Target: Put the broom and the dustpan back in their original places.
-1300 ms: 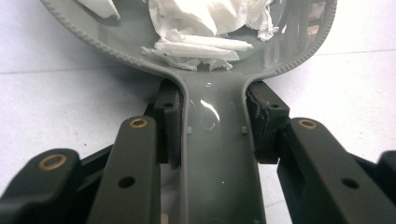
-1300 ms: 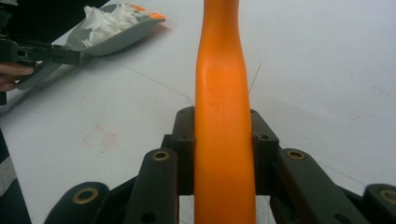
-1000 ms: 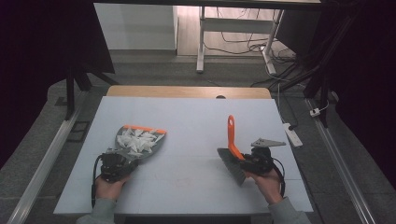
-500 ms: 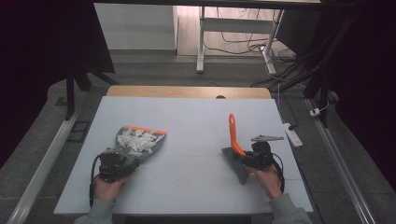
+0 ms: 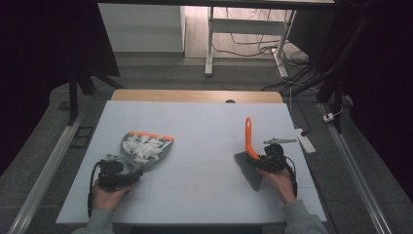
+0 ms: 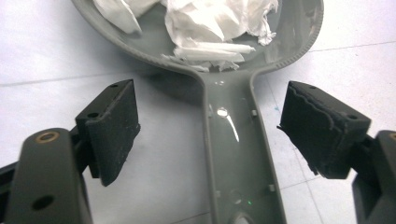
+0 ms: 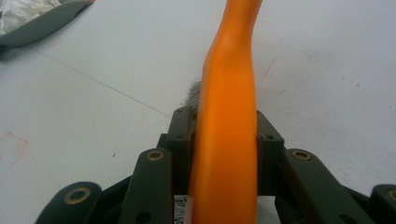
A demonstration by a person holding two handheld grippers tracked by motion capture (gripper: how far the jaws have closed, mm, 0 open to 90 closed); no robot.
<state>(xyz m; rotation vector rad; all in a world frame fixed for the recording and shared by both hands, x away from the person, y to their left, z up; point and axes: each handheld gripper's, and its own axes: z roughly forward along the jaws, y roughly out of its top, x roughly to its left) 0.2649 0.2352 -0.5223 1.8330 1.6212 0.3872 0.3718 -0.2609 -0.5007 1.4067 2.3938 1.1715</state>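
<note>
High view: sweeping set, paper collected.
Left gripper (image 6: pixel 212 140) jaws, just opened, stand apart astride the dustpan (image 5: pixel 146 148) handle, pan resting on the table (image 5: pixel 204 122), scraps (image 5: pixel 142 146) inside. Right gripper (image 5: pixel 265 162) clamps the brush (image 5: pixel 249 141), just loosening. Emptying remains.

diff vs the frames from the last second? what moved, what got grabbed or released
The left tool has just been opening: its jaws now stand apart on either side of the dustpan handle, pads off it, so the pan is let go. The right tool drifted slightly right with the orange brush, jaws easing a little yet still clamped on it. Dustpan, paper scraps and table unchanged.
</note>
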